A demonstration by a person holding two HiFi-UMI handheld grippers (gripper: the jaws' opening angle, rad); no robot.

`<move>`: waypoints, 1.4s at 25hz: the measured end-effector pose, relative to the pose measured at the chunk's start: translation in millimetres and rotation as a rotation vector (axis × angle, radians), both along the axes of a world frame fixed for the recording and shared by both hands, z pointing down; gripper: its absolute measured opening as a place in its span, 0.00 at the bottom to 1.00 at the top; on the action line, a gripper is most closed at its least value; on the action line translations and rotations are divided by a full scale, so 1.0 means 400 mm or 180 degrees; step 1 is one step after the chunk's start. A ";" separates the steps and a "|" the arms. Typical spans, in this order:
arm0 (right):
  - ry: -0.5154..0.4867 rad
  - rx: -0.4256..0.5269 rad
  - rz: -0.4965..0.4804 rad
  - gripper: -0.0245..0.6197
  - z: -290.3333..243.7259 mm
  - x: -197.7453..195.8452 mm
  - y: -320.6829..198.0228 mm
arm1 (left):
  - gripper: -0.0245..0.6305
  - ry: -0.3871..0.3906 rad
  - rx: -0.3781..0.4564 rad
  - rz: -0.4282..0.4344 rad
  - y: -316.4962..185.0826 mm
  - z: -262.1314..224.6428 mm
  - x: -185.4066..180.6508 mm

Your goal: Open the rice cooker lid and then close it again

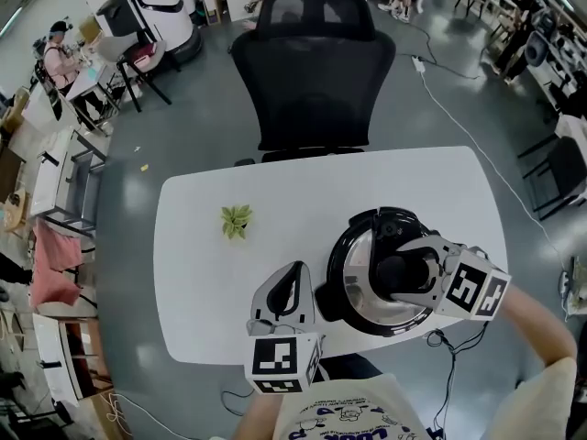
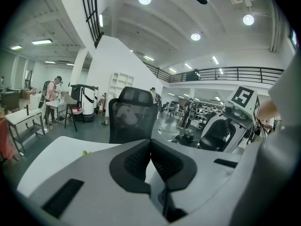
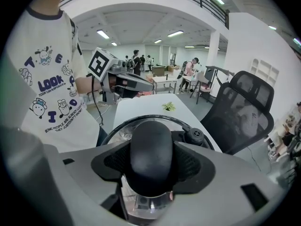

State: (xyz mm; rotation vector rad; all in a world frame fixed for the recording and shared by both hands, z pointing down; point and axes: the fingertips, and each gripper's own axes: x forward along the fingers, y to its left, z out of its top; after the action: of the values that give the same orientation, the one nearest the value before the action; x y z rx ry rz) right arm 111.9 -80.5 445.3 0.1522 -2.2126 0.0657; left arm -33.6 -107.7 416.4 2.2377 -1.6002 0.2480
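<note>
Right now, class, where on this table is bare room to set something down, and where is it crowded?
Bare: table's far strip between plant and chair; left end beyond plant. Crowded: front right, with rice cooker, right gripper clamping its lid knob, left gripper beside.

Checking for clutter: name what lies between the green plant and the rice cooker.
Nothing: the head view shows only bare white table between the plant and the rice cooker.

The head view looks steeply down on the white bench (image 1: 202, 273), with the office chair (image 1: 312, 71) at upper centre. The left gripper view sits low, facing level across the bench toward that chair. The right gripper view looks down, very close, onto the lid knob (image 3: 150, 149), chair at right. All three share the chair and, probably, the plant (image 1: 236, 220).
</note>
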 end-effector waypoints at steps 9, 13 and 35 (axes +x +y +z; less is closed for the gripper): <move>0.0116 0.0011 -0.0361 0.50 0.003 0.004 0.006 | 0.06 -0.0028 0.0025 0.0013 0.001 -0.008 -0.004; 0.0259 0.0038 -0.0738 0.50 0.010 0.006 0.012 | 0.06 -0.0042 0.0039 -0.0003 0.001 -0.012 -0.009; 0.0668 0.0065 -0.1821 0.50 0.019 0.019 0.033 | 0.06 -0.0063 0.0057 -0.0150 0.007 -0.020 -0.021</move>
State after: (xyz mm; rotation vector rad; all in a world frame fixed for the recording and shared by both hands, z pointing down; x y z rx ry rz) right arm 119.5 -67.5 452.9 -0.4444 -1.9708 -0.2765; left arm -41.9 -104.7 408.4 2.2144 -1.6694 0.2445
